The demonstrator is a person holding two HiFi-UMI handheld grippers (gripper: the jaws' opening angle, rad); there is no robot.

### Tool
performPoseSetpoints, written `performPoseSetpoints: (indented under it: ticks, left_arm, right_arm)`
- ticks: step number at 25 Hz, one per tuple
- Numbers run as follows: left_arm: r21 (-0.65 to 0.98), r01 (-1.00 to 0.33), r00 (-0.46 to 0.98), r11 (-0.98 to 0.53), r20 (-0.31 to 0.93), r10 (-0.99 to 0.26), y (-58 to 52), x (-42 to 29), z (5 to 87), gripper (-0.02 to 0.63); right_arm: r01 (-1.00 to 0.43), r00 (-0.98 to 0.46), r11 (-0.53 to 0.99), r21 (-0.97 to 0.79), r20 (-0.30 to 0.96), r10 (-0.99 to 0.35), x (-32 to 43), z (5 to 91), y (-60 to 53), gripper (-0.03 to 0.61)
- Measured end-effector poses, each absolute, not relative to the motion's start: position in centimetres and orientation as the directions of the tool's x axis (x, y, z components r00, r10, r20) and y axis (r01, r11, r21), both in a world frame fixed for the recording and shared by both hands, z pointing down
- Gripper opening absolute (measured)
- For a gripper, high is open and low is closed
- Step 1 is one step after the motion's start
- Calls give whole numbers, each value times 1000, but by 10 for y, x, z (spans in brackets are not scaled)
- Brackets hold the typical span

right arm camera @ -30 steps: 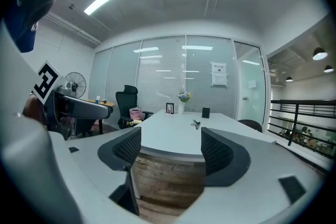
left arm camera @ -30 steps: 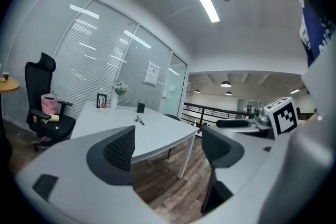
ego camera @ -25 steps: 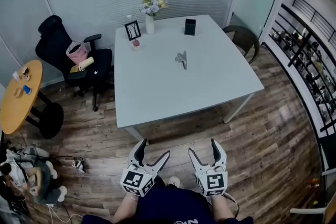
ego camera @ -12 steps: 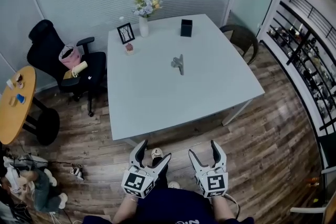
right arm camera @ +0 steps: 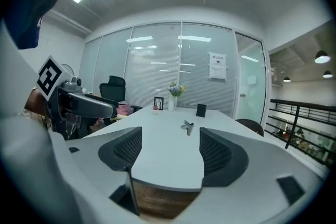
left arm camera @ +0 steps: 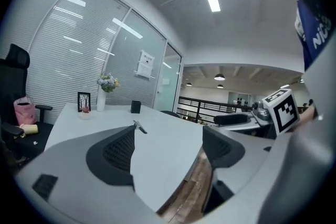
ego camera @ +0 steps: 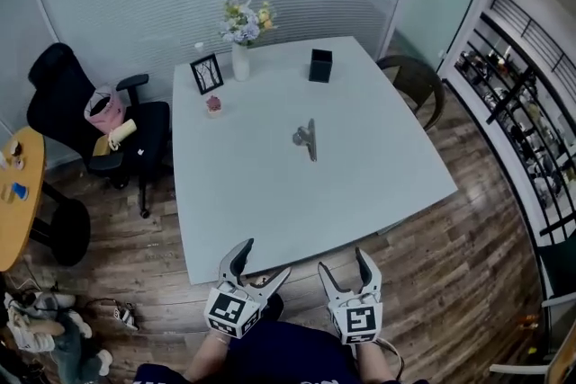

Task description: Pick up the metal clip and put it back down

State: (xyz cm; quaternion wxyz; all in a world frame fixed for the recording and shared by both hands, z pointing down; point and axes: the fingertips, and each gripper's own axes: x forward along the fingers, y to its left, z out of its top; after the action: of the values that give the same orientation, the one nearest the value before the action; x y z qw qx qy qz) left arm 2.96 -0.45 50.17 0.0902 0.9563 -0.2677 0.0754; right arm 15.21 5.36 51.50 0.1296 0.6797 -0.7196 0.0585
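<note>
The metal clip (ego camera: 306,138) lies flat near the middle of the white table (ego camera: 252,211), well beyond both grippers. My left gripper (ego camera: 265,258) and my right gripper (ego camera: 342,261) hover side by side just off the table's near edge, both with jaws apart and nothing between them. The right gripper's jaws are closing slightly. In the left gripper view the clip (left arm camera: 139,127) shows small above the left jaw of that gripper (left arm camera: 168,149). In the right gripper view the clip (right arm camera: 187,126) lies far ahead between the jaws of the right gripper (right arm camera: 165,152).
At the table's far end stand a vase of flowers (ego camera: 240,58), a picture frame (ego camera: 206,73), a small pink pot (ego camera: 213,104) and a black box (ego camera: 319,66). A black office chair (ego camera: 72,94) stands left, a brown chair (ego camera: 416,81) right, a round wooden table (ego camera: 13,193) far left.
The table has drawn nearer in the head view; its near edge now lies just ahead of both grippers. The clip has not moved on the table.
</note>
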Motion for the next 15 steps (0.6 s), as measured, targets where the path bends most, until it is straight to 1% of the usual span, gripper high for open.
performPoseSetpoints:
  ticks: [6,11,15]
  left_arm:
    - [123,-495,862,-860,194,-468,-67,39,503,393]
    - [134,-475,871,-870,209,-444,-110,35,512,393]
    - [147,-469,876,-871,204,-438,-135,37,512,393]
  right_arm:
    - [-999,-6,18,40,289,-957,160,518,-9,341]
    - [-998,27,-11,56,286,-958,158,519,-50,341]
    - [-998,30,-13,54,319,-947,157,527,-70,342]
